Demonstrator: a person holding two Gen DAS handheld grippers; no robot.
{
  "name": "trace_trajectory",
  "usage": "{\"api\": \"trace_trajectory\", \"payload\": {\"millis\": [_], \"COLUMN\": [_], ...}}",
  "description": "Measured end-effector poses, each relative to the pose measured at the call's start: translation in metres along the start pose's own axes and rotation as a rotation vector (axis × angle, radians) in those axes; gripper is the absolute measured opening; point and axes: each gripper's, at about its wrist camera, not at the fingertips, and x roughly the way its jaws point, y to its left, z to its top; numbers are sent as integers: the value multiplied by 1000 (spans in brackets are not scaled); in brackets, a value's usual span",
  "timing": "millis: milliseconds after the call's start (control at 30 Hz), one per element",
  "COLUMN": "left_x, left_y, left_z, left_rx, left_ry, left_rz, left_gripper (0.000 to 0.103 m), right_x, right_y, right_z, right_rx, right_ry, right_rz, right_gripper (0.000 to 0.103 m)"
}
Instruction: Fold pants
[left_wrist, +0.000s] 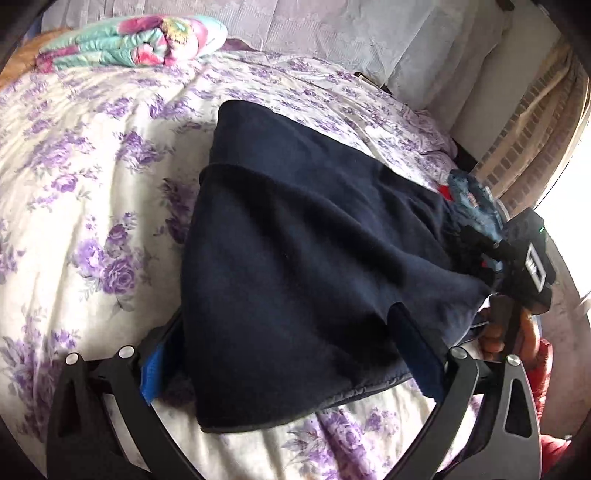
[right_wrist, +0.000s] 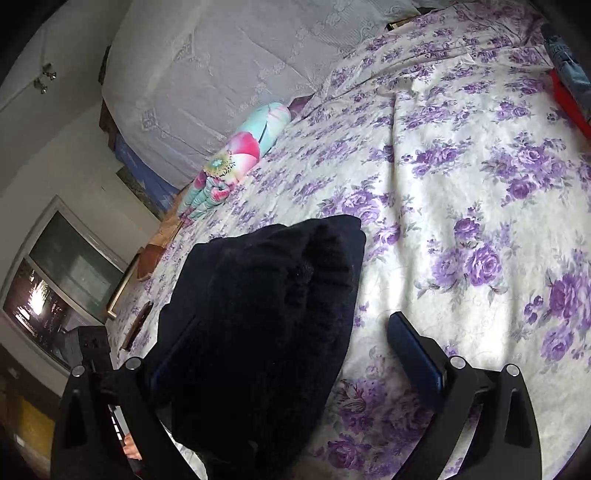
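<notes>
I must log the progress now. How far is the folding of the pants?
Done: the dark navy pants already lie doubled on the floral bedsheet. In hand: the left gripper and the right gripper are both open around the near edge. Left: a final fold, probably.

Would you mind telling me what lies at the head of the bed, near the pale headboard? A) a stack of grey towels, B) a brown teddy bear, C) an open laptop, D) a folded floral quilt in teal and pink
D: the left wrist view shows a folded quilt in teal and pink flowers lying on the purple-flowered bedspread, beyond the dark pants.
</notes>
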Motion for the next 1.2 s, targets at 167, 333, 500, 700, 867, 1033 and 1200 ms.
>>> {"api": "trace_trajectory", "payload": {"millis": [167, 333, 500, 700, 867, 1033, 1200], "left_x": [11, 22, 26, 25, 20, 11, 5], "left_y": [6, -17, -11, -6, -18, -32, -26], "left_z": [16, 14, 19, 18, 15, 11, 12], "left_rx": [-46, 86, 71, 57, 99, 167, 146], "left_ry": [45, 46, 57, 51, -8, -88, -108], "left_rz": [-43, 78, 61, 38, 108, 174, 171], "left_gripper": [98, 98, 99, 99, 85, 64, 55], "right_x": [22, 45, 42, 28, 21, 16, 14], "right_y": [13, 14, 13, -6, 11, 36, 41], "right_z": [12, 35, 29, 24, 20, 14, 13], "right_rx": [-13, -9, -36, 61, -43, -191, -234], "right_ry": [92, 186, 145, 73, 8, -53, -68], "right_rz": [-82, 3, 43, 116, 49, -43, -76], "right_gripper": [100, 100, 100, 67, 52, 50, 50]}}
